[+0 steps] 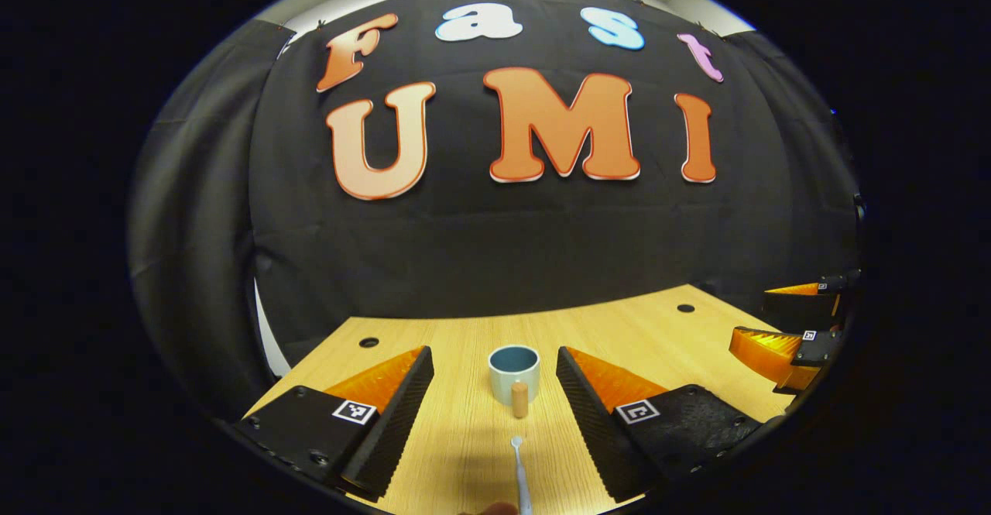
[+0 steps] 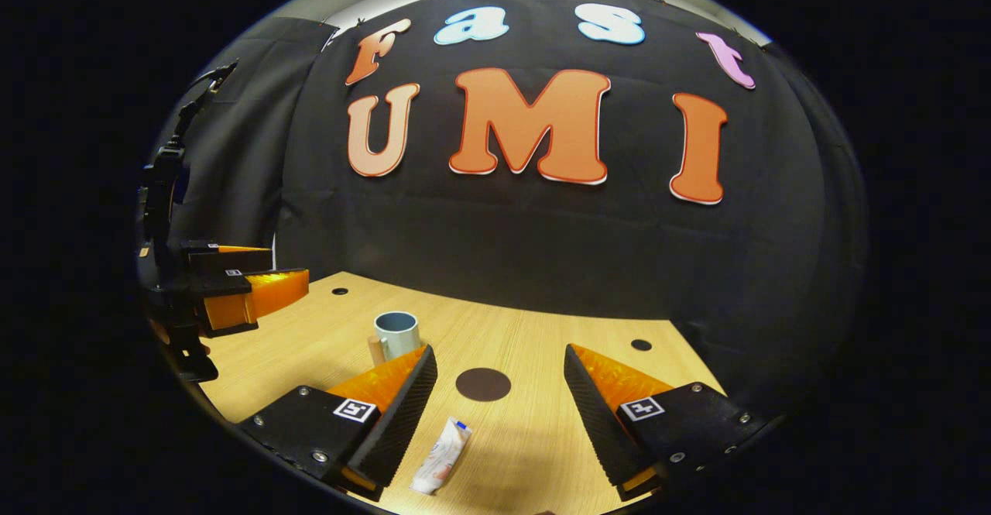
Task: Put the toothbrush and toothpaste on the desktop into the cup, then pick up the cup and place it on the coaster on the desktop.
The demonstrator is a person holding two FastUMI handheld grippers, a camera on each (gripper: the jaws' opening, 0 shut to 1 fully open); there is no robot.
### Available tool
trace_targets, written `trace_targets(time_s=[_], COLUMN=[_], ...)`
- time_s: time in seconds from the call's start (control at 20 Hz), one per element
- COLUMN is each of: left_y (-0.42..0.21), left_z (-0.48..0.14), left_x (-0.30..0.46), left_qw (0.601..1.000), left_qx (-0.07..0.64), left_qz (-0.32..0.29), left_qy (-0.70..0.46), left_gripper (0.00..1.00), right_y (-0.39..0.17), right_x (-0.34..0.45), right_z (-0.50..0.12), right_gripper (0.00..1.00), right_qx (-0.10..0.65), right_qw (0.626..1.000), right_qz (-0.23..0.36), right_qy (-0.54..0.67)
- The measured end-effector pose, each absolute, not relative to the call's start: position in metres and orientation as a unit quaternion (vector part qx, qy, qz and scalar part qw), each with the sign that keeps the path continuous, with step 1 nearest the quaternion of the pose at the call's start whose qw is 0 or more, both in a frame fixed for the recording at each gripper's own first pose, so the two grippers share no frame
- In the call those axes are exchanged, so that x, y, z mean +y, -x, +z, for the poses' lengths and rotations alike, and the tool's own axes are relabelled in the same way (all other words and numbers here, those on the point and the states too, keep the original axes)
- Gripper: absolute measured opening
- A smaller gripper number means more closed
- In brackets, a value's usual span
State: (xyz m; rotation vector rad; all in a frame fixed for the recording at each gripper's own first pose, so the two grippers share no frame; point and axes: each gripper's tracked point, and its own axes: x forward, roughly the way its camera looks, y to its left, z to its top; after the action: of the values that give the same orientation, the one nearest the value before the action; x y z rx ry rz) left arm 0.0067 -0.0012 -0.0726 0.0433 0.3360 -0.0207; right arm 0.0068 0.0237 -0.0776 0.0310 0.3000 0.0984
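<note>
A: where's the tube (image 2: 441, 457)?
B: flat on the surface (image 2: 542, 430), between the right gripper's (image 2: 495, 399) spread fingers. Coaster (image 2: 483, 384) just past it, cup (image 2: 397, 334) further left.

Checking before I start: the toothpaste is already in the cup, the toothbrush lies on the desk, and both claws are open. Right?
Not quite: the toothpaste lies on the desk, not in the cup, as the right gripper view shows. The toothbrush does lie on the desk, and both the left claw and right claw are open.
</note>
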Motion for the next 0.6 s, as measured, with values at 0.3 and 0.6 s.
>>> trace_targets(time_s=[0.3,0.6], left_y=[-0.005,0.007], left_z=[-0.129,-0.180], left_x=[-0.009,-0.012], left_qw=[0.962,0.935], left_qx=[0.274,0.353], left_qz=[-0.023,-0.034], left_qy=[0.002,0.006], left_gripper=[0.96,0.96], right_y=[-0.007,-0.002], right_x=[0.040,0.057], right_z=[-0.126,-0.181], right_gripper=[0.96,0.91], right_qx=[0.230,0.312], right_qw=[0.970,0.945], right_qz=[0.069,0.096], right_qy=[-0.015,-0.022])
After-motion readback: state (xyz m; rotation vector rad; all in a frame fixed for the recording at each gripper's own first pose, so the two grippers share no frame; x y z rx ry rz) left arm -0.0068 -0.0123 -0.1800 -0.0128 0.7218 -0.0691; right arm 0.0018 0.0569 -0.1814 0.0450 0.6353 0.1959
